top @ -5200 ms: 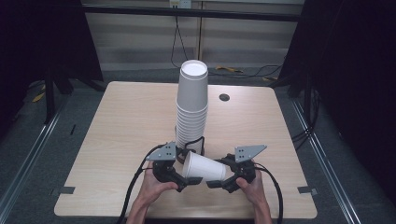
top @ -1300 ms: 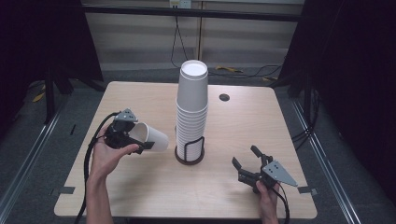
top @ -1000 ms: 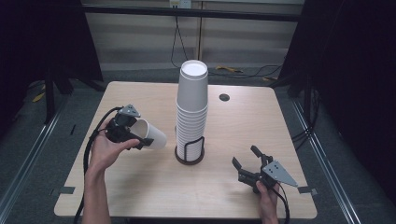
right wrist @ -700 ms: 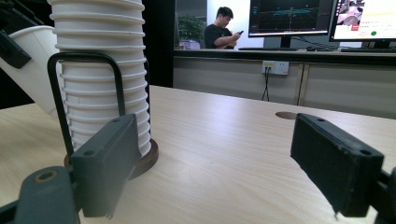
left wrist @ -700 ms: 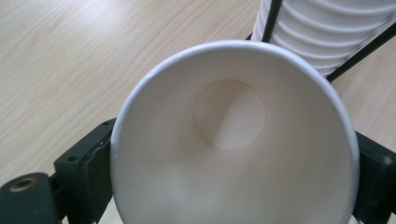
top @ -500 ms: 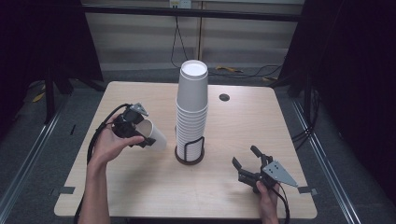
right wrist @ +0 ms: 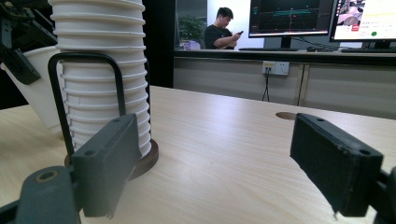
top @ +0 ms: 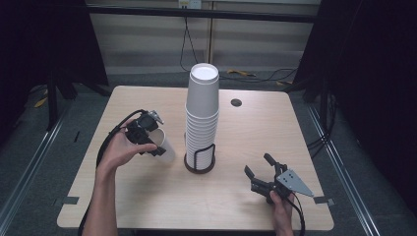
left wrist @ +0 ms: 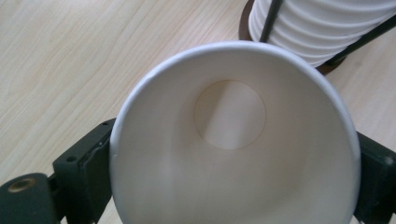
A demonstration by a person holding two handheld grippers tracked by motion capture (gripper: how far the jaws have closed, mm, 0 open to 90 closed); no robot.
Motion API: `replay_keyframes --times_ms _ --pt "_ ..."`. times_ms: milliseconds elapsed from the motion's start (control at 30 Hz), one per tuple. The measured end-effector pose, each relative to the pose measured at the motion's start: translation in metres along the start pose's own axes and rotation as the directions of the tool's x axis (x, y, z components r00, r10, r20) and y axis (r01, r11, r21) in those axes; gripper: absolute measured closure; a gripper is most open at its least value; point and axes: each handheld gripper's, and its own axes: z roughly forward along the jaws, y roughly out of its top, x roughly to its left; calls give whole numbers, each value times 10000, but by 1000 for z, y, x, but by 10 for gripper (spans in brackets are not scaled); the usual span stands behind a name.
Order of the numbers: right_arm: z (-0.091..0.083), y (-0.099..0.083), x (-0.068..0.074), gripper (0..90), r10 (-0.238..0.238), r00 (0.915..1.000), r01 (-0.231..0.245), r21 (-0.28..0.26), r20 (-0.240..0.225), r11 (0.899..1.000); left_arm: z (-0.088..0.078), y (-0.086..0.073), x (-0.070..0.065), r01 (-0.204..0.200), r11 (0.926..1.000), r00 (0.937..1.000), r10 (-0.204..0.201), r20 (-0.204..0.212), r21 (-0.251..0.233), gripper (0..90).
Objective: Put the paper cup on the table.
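The wooden table point(top: 147, 196) carries a tall stack of white cups point(top: 201, 118) in a dark wire-sided holder point(top: 199, 160) near its middle. Just left of that stack, the left gripper point(top: 150, 142) clasps a single paper cup point(top: 164, 146) by its rim, mouth tipped up toward the hand (its jaws have just been easing apart, the cup between them). The right gripper point(top: 259, 172) rests near the front right edge, jaws spread wide, nothing between them.
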Motion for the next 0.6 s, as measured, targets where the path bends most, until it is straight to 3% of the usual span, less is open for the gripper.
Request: replay_keyframes --times_ms 133,167,233,400,500,600 --pt "0 0 0 157 -6 10000 6 21 15 10000 8 5 -1 -65 9995 10000 63 61 306 75" --pt "0 0 0 156 -3 10000 3 4 -3 10000 9 5 -2 45 9999 10000 -45 27 111 70" --pt "0 0 0 156 -1 10000 1 6 -4 10000 9 7 -2 -41 9996 10000 40 35 270 69" --pt "0 0 0 156 -1 10000 1 5 -5 10000 13 10 -2 18 10000 10000 -17 -75 81 60" --pt "0 0 0 155 4 10000 -4 0 -2 10000 17 11 -3 -188 9998 9995 187 -241 -22 55" --pt "0 0 0 153 0 10000 0 -6 16 10000 20 9 -2 -44 9997 9994 37 -338 -222 53"
